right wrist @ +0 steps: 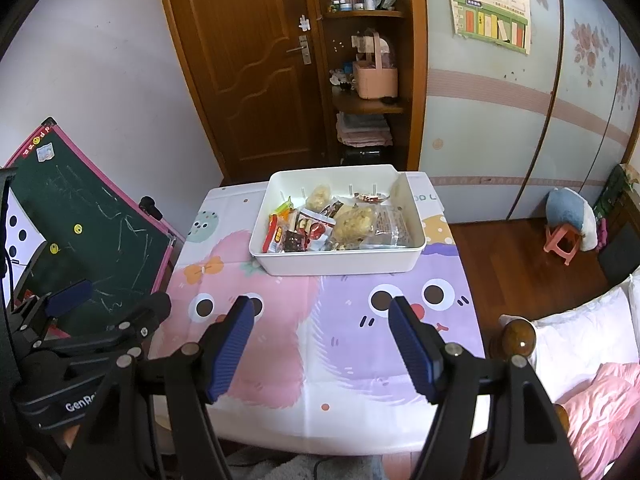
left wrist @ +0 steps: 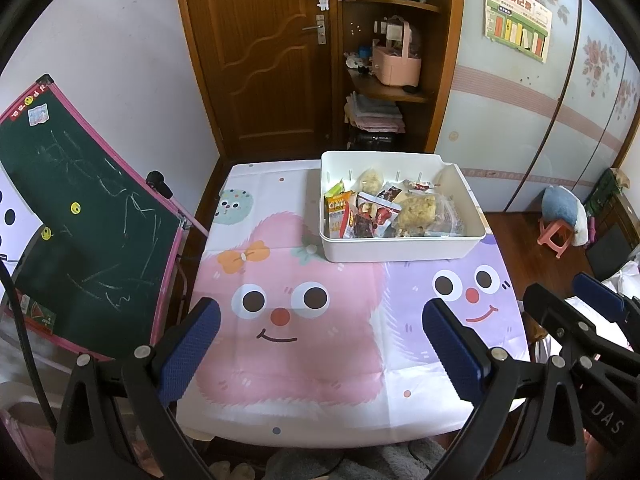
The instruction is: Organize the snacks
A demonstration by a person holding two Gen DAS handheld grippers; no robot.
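Far left, off the surface (left wrist: 304, 360), a chalkboard (left wrist: 88, 232) leans close to my left tongs (left wrist: 320, 344). Those are wide open w/ nothing between the pads, hovering over the near part of the cartoon cloth. A careless swing left could clip the board frame.

Mid-frame, toward the far edge of the surface: white bin (right wrist: 340, 260) w/ the snacks (right wrist: 332, 224) piled inside, all in one jumbled heap. An orange oat pack stands at the bin's left end, red wrappers in the middle, clear bags of pale puffed stuff to the right. Nothing lies loose on the cloth.

Right tongs (right wrist: 322, 344) also wide open and empty, angled down at the cloth short of the bin.

Risks as I judge them: packs overlap, so a grab may pinch two at once or slip off glossy film. The puffed bags could crush if squeezed hard. The bin looks light; snagging its near wall may shove it toward the far edge. Both tongs reaching in together could collide, since they sit close side by side.
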